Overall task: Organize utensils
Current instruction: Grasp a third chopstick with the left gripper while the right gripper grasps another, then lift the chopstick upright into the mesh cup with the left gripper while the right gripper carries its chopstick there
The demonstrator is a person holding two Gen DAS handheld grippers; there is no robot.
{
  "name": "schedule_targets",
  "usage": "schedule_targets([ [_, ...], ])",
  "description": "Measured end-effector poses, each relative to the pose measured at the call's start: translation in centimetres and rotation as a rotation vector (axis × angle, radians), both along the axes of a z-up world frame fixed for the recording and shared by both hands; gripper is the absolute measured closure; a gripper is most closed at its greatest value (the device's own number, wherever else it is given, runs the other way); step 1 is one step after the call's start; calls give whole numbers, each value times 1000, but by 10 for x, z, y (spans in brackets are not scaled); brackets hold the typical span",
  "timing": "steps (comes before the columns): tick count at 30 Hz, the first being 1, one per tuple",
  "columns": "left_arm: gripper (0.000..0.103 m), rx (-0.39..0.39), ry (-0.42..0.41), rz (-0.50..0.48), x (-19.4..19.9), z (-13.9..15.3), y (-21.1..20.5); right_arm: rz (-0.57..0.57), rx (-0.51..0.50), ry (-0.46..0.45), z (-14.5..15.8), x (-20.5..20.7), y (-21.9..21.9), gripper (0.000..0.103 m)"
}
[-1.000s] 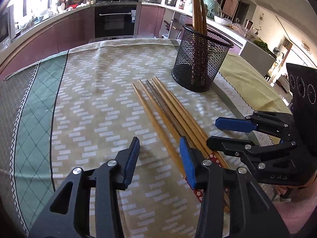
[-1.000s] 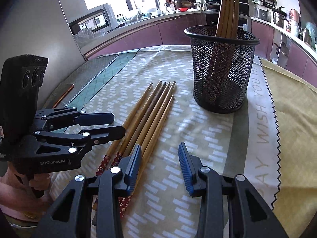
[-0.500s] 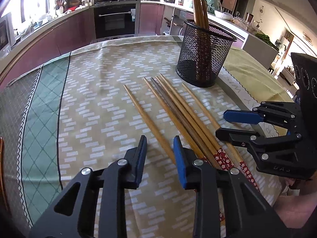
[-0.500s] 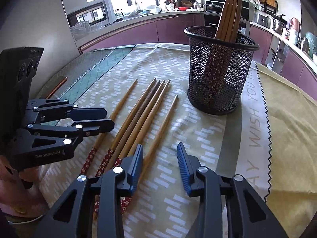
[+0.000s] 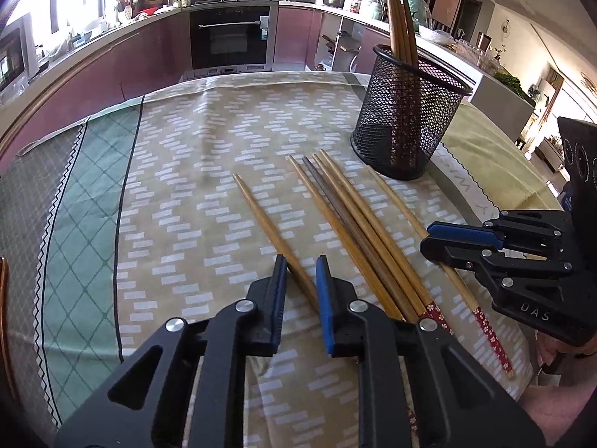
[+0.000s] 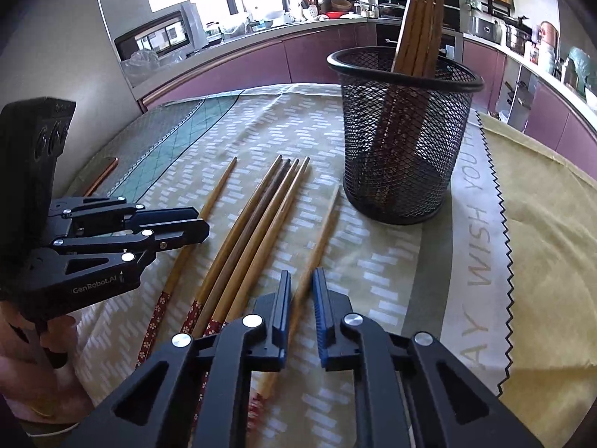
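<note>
Several wooden chopsticks lie bundled on the tablecloth, red-patterned ends toward me. One chopstick lies apart on the left. It runs between the jaws of my left gripper, which are closing around it with a small gap still showing. Another chopstick lies apart on the right, and my right gripper is shut on it. A black mesh holder stands beyond with several chopsticks upright in it. Each gripper shows in the other's view: right gripper, left gripper.
A patterned tablecloth covers the table, with a green band at the left and a yellow part at the right. A thin brown object lies far left. A hand holds the left gripper. Kitchen counters stand behind.
The two outer chopsticks have slid sideways away from the bundle. Both grippers' jaws have narrowed, each around its own chopstick.
</note>
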State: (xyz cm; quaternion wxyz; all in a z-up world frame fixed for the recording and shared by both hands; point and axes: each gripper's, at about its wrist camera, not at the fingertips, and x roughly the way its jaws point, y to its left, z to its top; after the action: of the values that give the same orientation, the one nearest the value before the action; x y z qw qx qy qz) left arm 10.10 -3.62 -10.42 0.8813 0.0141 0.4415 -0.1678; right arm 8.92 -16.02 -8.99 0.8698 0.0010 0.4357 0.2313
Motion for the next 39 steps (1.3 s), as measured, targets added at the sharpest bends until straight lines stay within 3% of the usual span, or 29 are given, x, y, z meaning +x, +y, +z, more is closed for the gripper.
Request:
schedule_targets([
  [9, 93, -5, 1, 8, -5, 3, 5, 18, 83, 10, 5, -3, -11, 97],
  [11, 89, 12, -3, 7, -4, 2, 4, 36, 80, 5, 7, -3, -6, 97],
  [12, 76, 25, 1, 15, -2, 1, 5, 42, 75, 6, 7, -2, -3, 97],
  [13, 75, 32, 0, 20, -1, 0, 5, 50, 70, 8, 6, -1, -1, 97],
  [17, 77, 51, -7, 12, 3, 0, 3, 60, 32, 19, 2, 2, 2, 97],
  [19, 86, 60, -13, 13, 4, 0, 1, 57, 25, 22, -1, 4, 3, 97],
  [22, 91, 51, -13, 24, 4, 0, 1, 57, 19, 17, 0, 4, 5, 97],
  [30, 95, -4, -22, 17, -2, 11, 4, 43, 74, 1, 6, 4, -4, 97],
  [39, 96, -138, -79, -70, -14, 55, 8, 34, 205, -75, 38, -6, -33, 97],
])
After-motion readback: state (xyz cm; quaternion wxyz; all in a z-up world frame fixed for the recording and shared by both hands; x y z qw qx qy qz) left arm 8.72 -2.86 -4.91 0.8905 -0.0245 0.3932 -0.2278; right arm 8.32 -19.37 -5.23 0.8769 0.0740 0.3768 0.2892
